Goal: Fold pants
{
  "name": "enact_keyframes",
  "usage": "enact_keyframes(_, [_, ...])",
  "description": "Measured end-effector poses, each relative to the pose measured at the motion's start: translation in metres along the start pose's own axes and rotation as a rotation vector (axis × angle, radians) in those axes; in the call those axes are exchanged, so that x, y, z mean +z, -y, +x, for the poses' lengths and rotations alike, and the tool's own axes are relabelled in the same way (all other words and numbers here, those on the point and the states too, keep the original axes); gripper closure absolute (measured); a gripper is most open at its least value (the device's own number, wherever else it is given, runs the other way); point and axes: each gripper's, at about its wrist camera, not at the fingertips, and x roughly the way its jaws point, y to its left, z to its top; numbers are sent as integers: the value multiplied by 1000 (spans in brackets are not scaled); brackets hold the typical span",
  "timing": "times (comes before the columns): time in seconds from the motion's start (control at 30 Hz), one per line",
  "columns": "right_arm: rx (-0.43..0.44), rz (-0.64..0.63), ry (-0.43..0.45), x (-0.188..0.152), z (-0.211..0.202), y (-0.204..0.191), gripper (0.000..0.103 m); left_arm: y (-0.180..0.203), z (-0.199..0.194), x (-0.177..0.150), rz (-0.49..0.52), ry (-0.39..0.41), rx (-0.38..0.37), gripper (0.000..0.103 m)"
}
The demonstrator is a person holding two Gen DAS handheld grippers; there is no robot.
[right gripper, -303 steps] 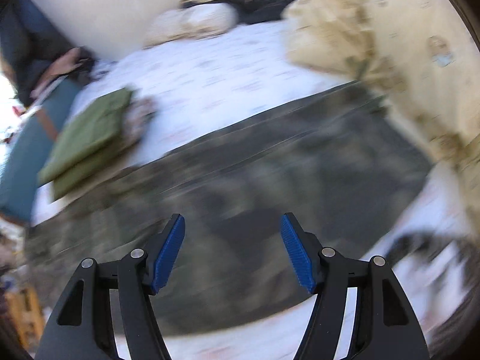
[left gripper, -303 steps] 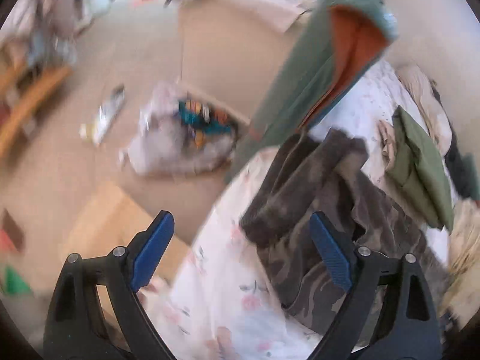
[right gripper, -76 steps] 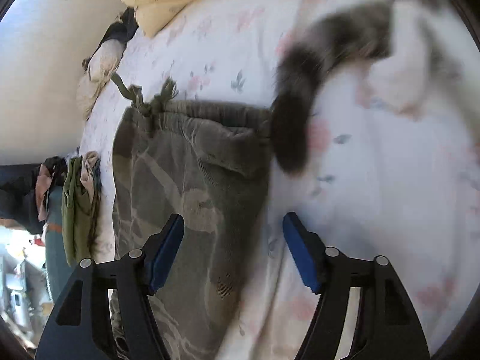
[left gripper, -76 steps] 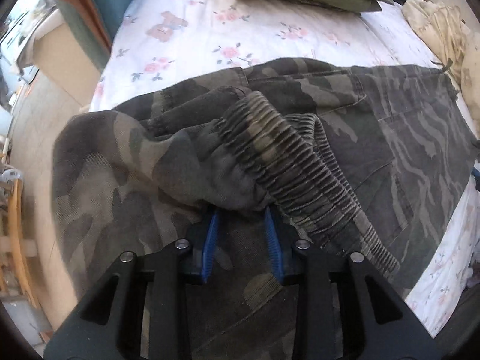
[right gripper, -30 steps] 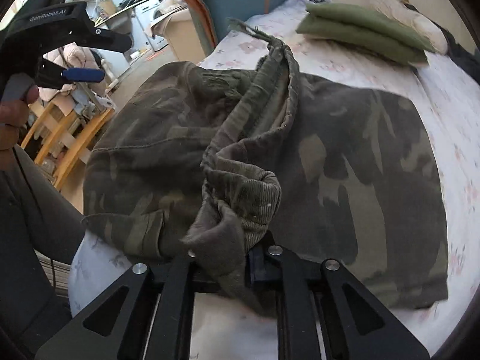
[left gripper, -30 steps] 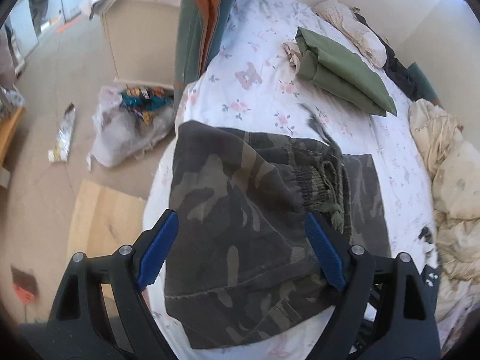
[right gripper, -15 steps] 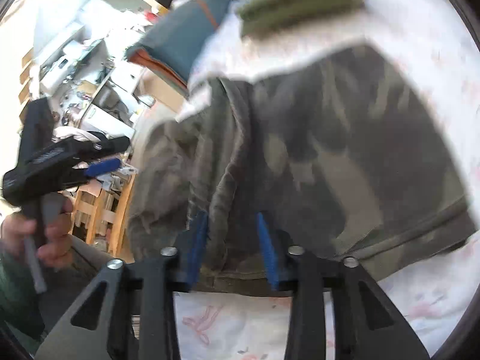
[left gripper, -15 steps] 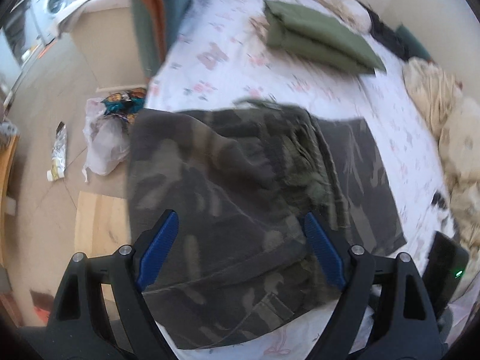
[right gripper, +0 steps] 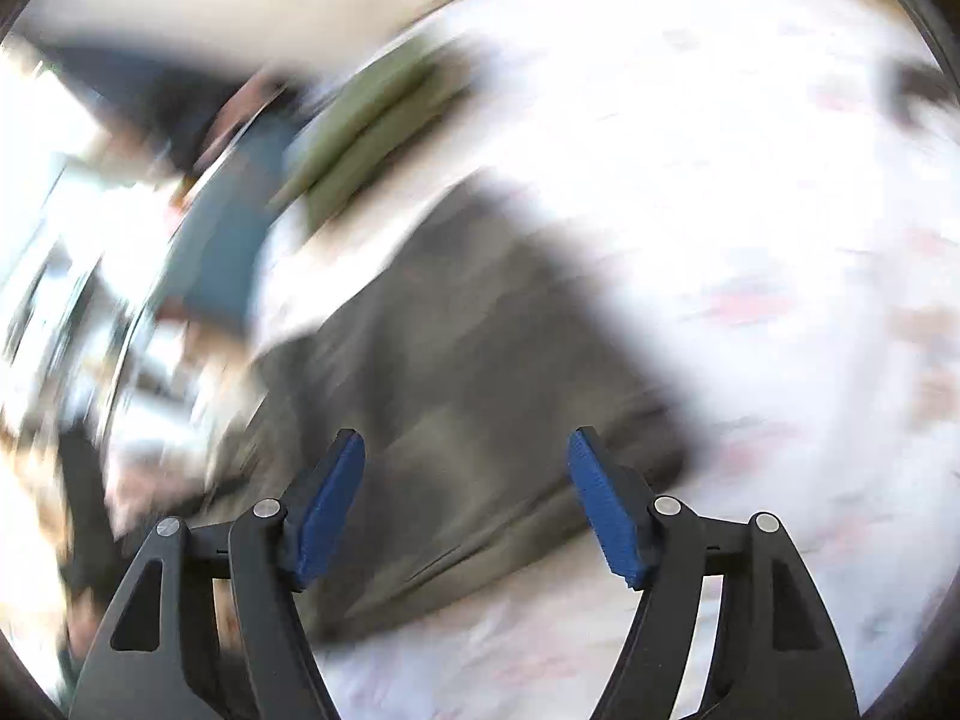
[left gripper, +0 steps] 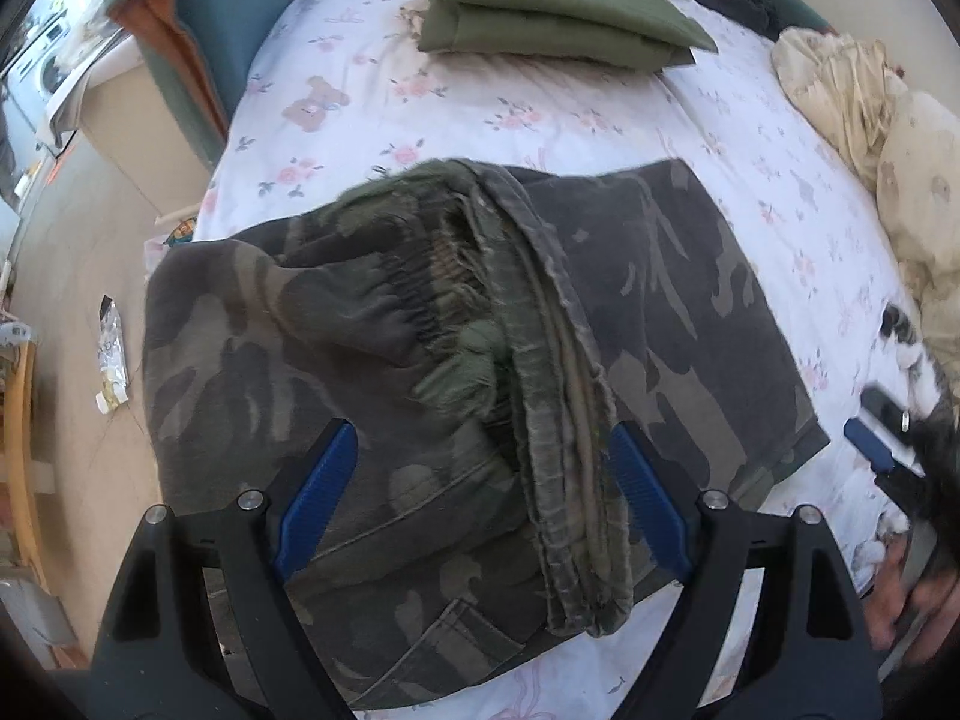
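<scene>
The camouflage pants (left gripper: pixel 672 300) lie folded on the flowered bed sheet (left gripper: pixel 540 120), with the ribbed waistband (left gripper: pixel 552 396) bunched on top along the middle. My left gripper (left gripper: pixel 480 504) is open and empty, hovering just above the near part of the pants. My right gripper (right gripper: pixel 465 510) is open and empty above the near edge of the pants (right gripper: pixel 456 372); that view is badly blurred. The right gripper also shows at the far right of the left wrist view (left gripper: pixel 882 444), held in a hand.
Folded green pants (left gripper: pixel 558 12) lie at the far end of the bed. A cream bundle of bedding (left gripper: pixel 888 120) is at the right. A teal and orange cloth (left gripper: pixel 198 36) hangs at the bed's left edge, with floor litter (left gripper: pixel 111 354) below.
My right gripper has let go of the waistband and opened, and it is swinging fast. The waistband now rests on the pants. My left gripper stays open and has moved closer.
</scene>
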Motion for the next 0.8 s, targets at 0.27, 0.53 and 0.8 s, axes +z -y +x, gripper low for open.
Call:
enact_keyframes(0.27, [17,252,-111,-3,60,50,31,14,45,-13,105,-140,68,19])
enact_keyframes(0.53, [43,96,-24,4,36,26,91,0,33,-15,61,-110,50,18])
enact_keyframes(0.8, [280,-183,116,0,-20,-45,95,-51,-45,-4,-90,101,-40,18])
